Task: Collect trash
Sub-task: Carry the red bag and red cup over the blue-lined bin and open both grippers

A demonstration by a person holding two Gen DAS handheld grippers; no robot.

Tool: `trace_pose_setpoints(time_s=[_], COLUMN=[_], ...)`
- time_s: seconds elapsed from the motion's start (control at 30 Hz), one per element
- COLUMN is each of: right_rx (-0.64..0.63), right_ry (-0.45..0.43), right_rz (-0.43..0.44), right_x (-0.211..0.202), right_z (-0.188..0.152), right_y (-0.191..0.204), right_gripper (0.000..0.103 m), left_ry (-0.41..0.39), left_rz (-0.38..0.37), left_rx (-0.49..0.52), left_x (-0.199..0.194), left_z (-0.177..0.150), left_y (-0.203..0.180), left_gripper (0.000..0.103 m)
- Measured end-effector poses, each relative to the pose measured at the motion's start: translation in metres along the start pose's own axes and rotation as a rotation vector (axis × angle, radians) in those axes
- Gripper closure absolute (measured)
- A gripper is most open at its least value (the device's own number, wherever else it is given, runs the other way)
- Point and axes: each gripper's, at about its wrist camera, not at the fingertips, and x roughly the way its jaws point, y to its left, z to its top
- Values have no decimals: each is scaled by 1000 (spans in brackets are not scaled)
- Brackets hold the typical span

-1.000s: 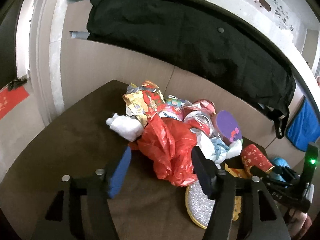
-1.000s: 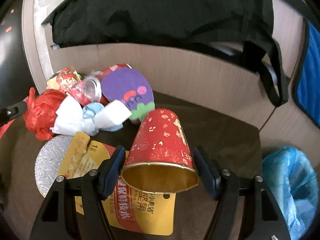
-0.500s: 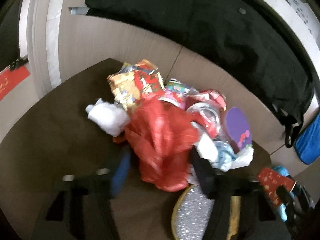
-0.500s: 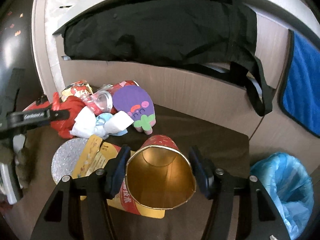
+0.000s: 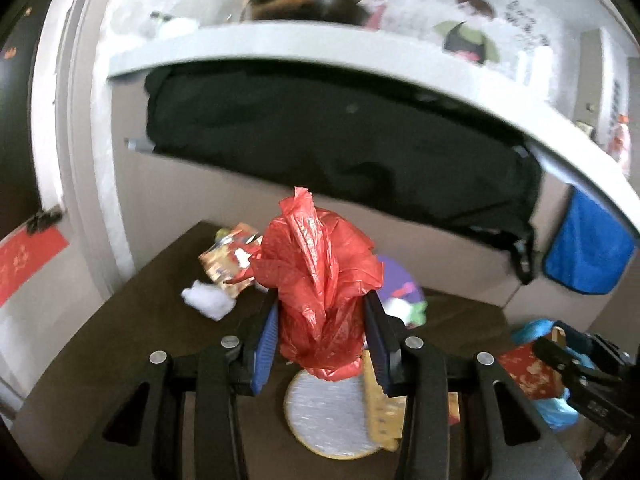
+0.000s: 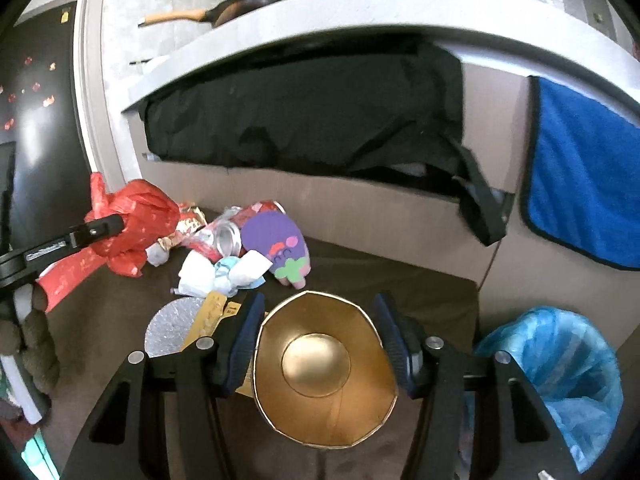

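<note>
My left gripper (image 5: 320, 308) is still closing, its pads squeezing a crumpled red plastic bag (image 5: 320, 280) held up above the brown table (image 5: 132, 320). The right wrist view shows that bag (image 6: 136, 216) at left in the left gripper (image 6: 100, 232). My right gripper (image 6: 318, 308) is closing too, its pads pressing the sides of a red paper cup (image 6: 324, 364) with its gold inside facing the camera and its rim bent oval. The remaining trash lies in a pile: a crushed can (image 6: 224, 236), a purple foam shape (image 6: 276, 240), white tissues (image 6: 224, 272), a snack wrapper (image 5: 228, 260), a silver disc (image 6: 172, 328).
A bin lined with a blue bag (image 6: 560, 380) stands on the floor to the right of the table. Behind the table a black bag (image 6: 320, 120) hangs below a counter, with a blue towel (image 6: 584, 176) to its right. A yellow carton (image 5: 380, 412) lies by the disc.
The left gripper closed on the red bag and lifted it off the pile. The right gripper closed on the cup, raised it and tipped its mouth toward the camera.
</note>
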Motion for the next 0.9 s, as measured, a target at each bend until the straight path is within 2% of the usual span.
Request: trace_pose_setpoints(time_s=[0.13, 0.47, 0.67, 0.9], right_rx=[20, 40, 21, 59], right_ry=[-16, -69, -144, -166], right_rz=[23, -10, -88, -223], right_x=[-17, -55, -96, -130], right_z=[1, 9, 25, 23], right_y=[-10, -33, -59, -128], right_gripper=[51, 51, 50, 50], left_ry=[-11, 1, -24, 22], left_rz=[-51, -126, -228, -351], left_rx=[30, 102, 175, 253], left_x=[-18, -32, -36, -7], left_z=[-3, -17, -10, -17], left_y=[-27, -79, -139, -224], left_gripper=[62, 62, 62, 62])
